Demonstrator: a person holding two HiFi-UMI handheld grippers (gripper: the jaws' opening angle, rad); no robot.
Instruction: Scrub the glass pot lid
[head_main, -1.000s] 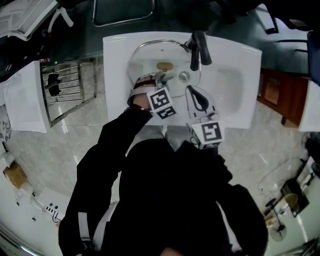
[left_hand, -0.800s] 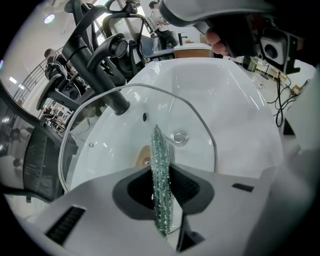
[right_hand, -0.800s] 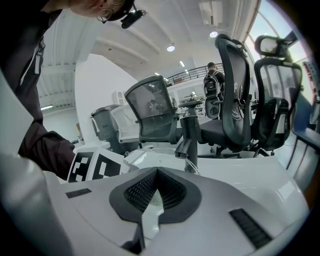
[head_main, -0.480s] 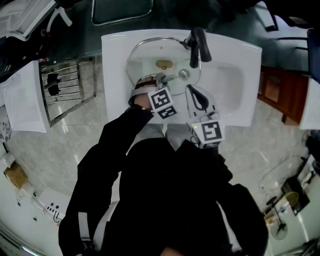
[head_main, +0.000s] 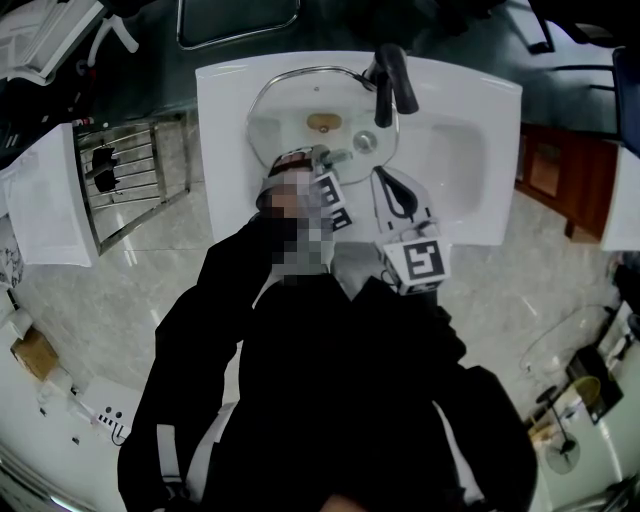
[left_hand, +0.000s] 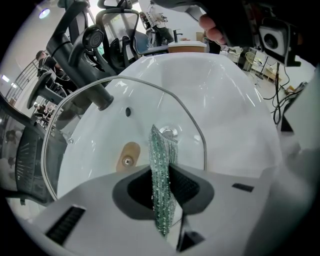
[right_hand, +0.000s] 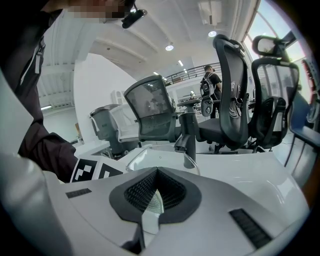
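Observation:
The round glass pot lid (head_main: 300, 105) with a metal rim is held over the white sink (head_main: 470, 150). Its tan knob (head_main: 322, 123) shows through the glass. My left gripper (head_main: 325, 157) is shut on a green glittery scrubber (left_hand: 161, 155), which stands against the glass near the lid's middle. My right gripper (head_main: 388, 182) is shut on the lid's near right rim; the clear edge (right_hand: 150, 202) sits between its jaws. In the left gripper view the lid (left_hand: 90, 145) curves across the basin beyond the left gripper (left_hand: 162, 187). The right gripper (right_hand: 151, 200) looks over the lid (right_hand: 155, 159).
A black faucet (head_main: 392, 78) rises at the lid's far right edge, above the chrome drain (head_main: 365, 142). A metal rack (head_main: 135, 180) stands left of the sink. Office chairs (right_hand: 235, 105) and a person (right_hand: 210, 82) are far behind.
The lid, the sink and both grippers sit slightly higher in the head view. The scrubber stays on the glass and the right gripper keeps its hold on the rim.

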